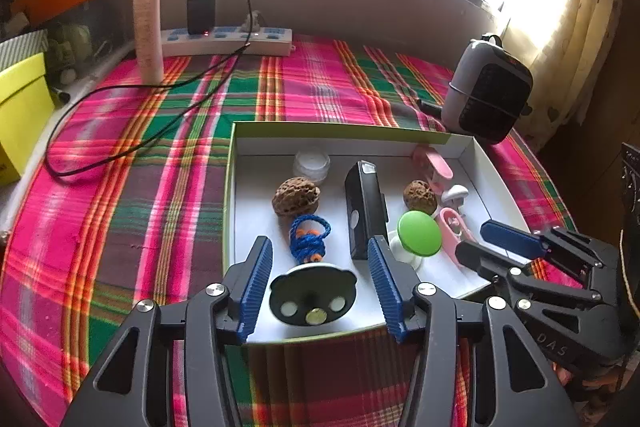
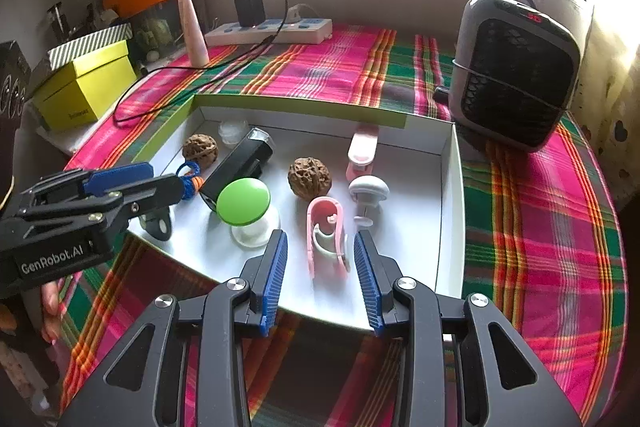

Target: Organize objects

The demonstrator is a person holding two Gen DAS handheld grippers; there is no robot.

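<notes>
A shallow white box (image 1: pixel 230 187) (image 2: pixel 452 207) lies on the plaid cloth and holds several small items. My left gripper (image 1: pixel 320 287) is open over its near edge, and a black bear-shaped piece (image 1: pixel 313 297) lies between the pads, untouched. Ahead sit a blue cord bundle (image 1: pixel 310 239), a black device (image 1: pixel 364 207), two walnuts (image 1: pixel 296 201) (image 1: pixel 419 197), a white jar (image 1: pixel 312 165) and a green-capped knob (image 1: pixel 419 233). My right gripper (image 2: pixel 320 279) is open at the box's near right, its pads flanking a pink clip (image 2: pixel 326 247) without pressing it. A white knob (image 2: pixel 368 193) is beyond it.
A grey heater (image 2: pixel 516 71) stands right of the box. At the back are a power strip (image 1: pixel 224 41) with a black charger, a cable (image 1: pixel 120 131) looping across the cloth, and an upright tube (image 1: pixel 148 27). A yellow box (image 1: pixel 20 107) sits at the left.
</notes>
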